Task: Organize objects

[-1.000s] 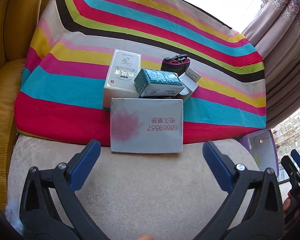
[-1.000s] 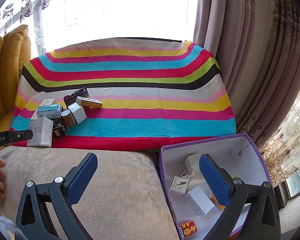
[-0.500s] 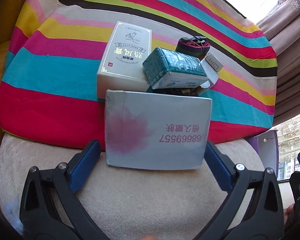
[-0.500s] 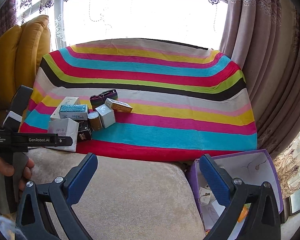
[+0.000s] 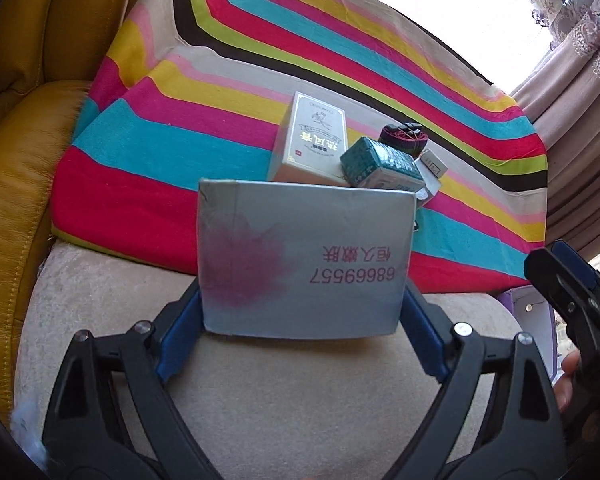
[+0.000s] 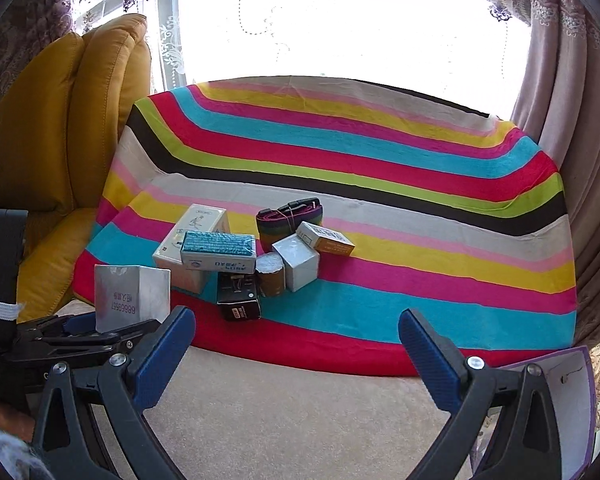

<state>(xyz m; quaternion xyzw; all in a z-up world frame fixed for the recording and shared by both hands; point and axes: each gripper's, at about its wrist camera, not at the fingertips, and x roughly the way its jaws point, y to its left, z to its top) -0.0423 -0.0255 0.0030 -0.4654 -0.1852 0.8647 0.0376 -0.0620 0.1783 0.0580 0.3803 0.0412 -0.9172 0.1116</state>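
My left gripper (image 5: 302, 300) is shut on a flat grey box (image 5: 304, 256) with a pink flower print and the number 68669557, and holds it tilted up off the beige cushion; it also shows in the right wrist view (image 6: 130, 298). Behind it a pile holds a white box (image 5: 312, 140), a teal box (image 5: 380, 162), a striped strap roll (image 6: 290, 222), an orange-white box (image 6: 326, 238), a silver cube (image 6: 298, 262), a small roll (image 6: 271, 278) and a black box (image 6: 238, 298). My right gripper (image 6: 296, 346) is open and empty, in front of the pile.
The striped blanket (image 6: 380, 184) covers the seat and back. A beige cushion (image 6: 300, 412) lies in front. A yellow leather armrest (image 5: 16, 184) is at the left. A purple-edged white box (image 6: 568, 396) stands at the right, curtains (image 6: 580, 80) behind it.
My left gripper moved forward, closed on the grey box and lifted it. My right gripper swung left, away from the purple box and toward the pile.
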